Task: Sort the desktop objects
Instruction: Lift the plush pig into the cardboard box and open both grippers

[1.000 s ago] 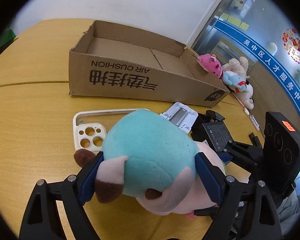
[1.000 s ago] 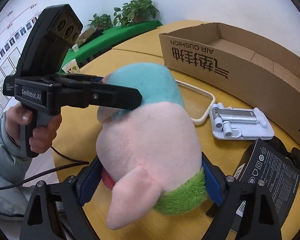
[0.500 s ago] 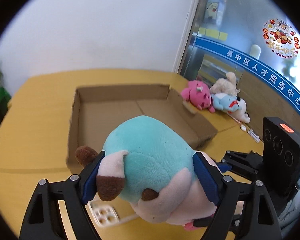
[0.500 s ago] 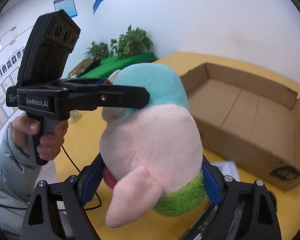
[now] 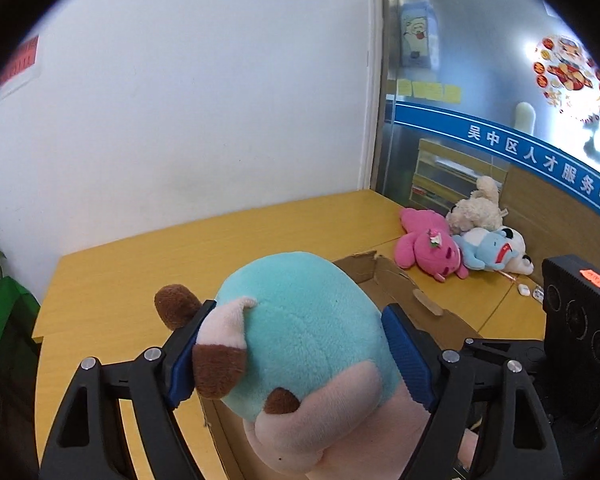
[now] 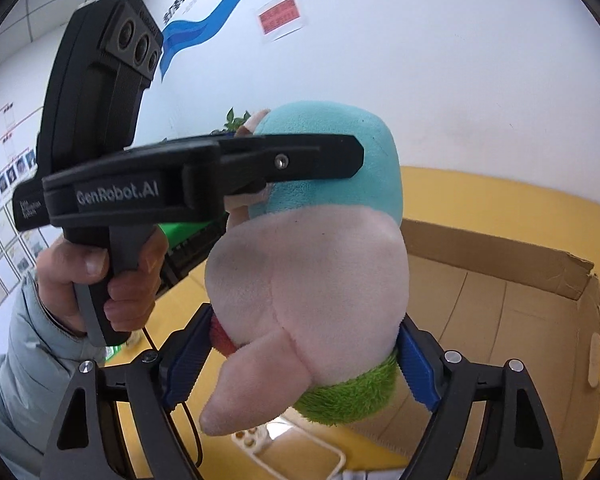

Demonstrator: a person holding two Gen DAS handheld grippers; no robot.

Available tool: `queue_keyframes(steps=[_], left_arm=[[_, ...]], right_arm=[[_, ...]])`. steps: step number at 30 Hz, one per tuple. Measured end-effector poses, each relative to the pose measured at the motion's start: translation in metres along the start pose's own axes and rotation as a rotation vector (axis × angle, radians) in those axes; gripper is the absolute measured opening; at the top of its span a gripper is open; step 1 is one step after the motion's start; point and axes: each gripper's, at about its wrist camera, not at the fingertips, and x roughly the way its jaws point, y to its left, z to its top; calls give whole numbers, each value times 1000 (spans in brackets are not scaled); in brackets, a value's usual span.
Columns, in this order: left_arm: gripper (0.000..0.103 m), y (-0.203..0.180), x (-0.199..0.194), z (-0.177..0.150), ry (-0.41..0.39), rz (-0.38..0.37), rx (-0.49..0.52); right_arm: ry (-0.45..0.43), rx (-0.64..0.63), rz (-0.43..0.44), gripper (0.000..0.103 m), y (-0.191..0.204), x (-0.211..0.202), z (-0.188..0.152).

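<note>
Fuzzy cloth plush toy [image 5: 300,332], matt corrugated cardboard box [image 6: 500,280], smooth wood-look table [image 5: 140,264].

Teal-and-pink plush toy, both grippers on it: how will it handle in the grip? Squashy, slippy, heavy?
The plush toy is probably soft: the left gripper pads dent its teal fur. Likely light for its bulk; the right gripper carries its pink and green end clear of the table. Its ears and limb look floppy.

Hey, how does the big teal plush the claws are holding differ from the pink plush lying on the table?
The teal plush is held in the air between both claws; the pink plush lies on the table. The teal one has a pale pink belly and brown ears; the pink one is bright pink all over. Both are soft toys.
</note>
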Motion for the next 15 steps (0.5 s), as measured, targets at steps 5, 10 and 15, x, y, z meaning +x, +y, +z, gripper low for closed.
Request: queue_keyframes(steps=[5,10,15], left_arm=[[82,32,37,16,21,-19,-41],[81,66,83,15,79,-22,-73],[81,86,138,1,164,-27,-92]], right_arm=[[-8,41,-14,83,-23,29,30],[24,101,-8,83,-48,72,47],[95,209,-2,83,-83,120,44]])
